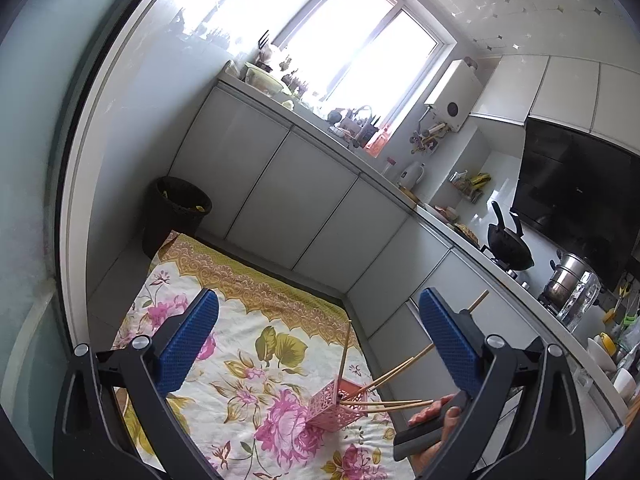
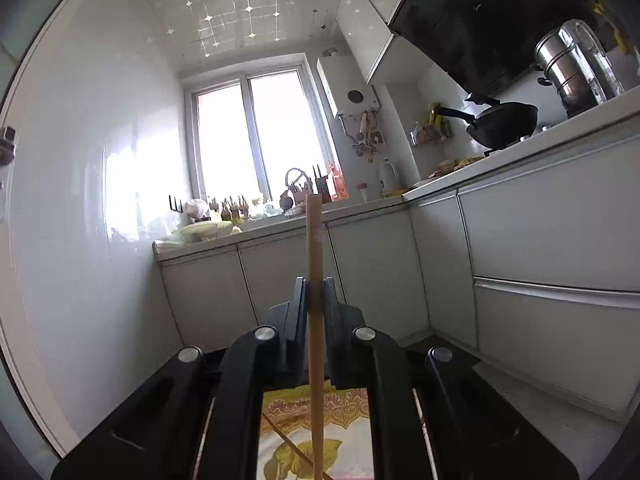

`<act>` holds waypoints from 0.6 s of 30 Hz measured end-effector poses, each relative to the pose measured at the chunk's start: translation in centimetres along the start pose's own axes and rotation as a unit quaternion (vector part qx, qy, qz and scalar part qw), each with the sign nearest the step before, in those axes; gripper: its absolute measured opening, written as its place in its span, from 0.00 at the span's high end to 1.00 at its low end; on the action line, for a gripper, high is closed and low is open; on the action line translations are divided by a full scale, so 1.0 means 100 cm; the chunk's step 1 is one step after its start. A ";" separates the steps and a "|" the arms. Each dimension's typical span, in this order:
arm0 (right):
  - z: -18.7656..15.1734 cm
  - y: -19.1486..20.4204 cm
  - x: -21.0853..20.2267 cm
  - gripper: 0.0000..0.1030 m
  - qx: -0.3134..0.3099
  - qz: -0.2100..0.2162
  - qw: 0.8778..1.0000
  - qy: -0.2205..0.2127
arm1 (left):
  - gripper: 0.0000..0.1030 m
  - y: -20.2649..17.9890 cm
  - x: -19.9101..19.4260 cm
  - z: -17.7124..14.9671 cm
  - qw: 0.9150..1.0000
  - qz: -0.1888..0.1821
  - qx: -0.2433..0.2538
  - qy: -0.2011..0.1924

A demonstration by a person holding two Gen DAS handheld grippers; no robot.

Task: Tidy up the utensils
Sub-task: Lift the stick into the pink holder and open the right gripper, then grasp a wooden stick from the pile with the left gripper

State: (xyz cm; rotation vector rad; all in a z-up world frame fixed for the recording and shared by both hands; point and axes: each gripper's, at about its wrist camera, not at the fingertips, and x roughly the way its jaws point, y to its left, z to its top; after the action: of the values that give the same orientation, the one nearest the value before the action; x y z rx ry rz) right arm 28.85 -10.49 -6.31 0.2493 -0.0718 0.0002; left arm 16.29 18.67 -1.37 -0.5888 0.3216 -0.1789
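Left wrist view
Left gripper (image 1: 318,344): jaws spread wide, nothing between the blue pads (image 1: 188,344); it hangs above the floral cloth (image 1: 248,360), tilted down toward it.
Holder (image 1: 334,406): pink lattice box on the cloth, toward the lower right, apparently tipped toward the cabinets (image 1: 320,216).
Chopsticks in holder (image 1: 394,372): about 4, fanning right; 1 stands nearly upright.
Hand (image 1: 434,414): the person's right hand, gripping the other tool's dark handle just right of the holder.

Right wrist view
Right gripper (image 2: 315,296): jaws closed on 1 chopstick (image 2: 313,280), pinched partway along, long ends free above and below; the tool points level down the kitchen.
Cloth: visible below between the gripper's arms.

Step in hand (judgement)
Insertion: lower end to the holder's mouth, held firm so it cannot pivot, released only once seated.
Support: the left gripper could steady the light holder.
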 end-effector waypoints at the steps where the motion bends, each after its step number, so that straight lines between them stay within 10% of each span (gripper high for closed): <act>1: -0.014 -0.001 0.004 0.92 -0.009 -0.006 1.000 0.001 | 0.07 0.003 0.001 0.000 1.000 0.002 -0.003 0.002; 5: -0.049 -0.011 0.015 0.91 0.005 -0.012 1.000 0.021 | 0.07 0.009 -0.003 0.001 1.000 0.005 -0.008 0.006; 9: -0.028 -0.012 -0.007 0.44 0.015 -0.007 1.000 0.010 | 0.07 0.007 -0.013 0.006 1.000 -0.004 -0.013 -0.007; 12: 0.009 -0.005 -0.040 0.36 -0.012 -0.004 1.000 -0.016 | 0.07 -0.001 -0.024 0.008 1.000 -0.021 -0.016 -0.012; 15: 0.045 -0.003 -0.085 0.05 -0.034 -0.019 0.999 -0.030 | 0.07 -0.015 -0.037 0.008 0.999 -0.039 -0.002 -0.010; 18: 0.065 -0.010 -0.136 0.05 -0.063 -0.061 0.996 -0.033 | 0.07 -0.037 -0.040 0.005 0.998 -0.049 0.035 0.018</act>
State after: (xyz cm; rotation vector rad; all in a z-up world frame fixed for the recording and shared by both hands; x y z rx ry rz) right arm 14.81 -12.94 -1.26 0.1270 -0.1224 -0.1344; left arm 12.44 16.88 2.11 -0.5335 0.3204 -0.2935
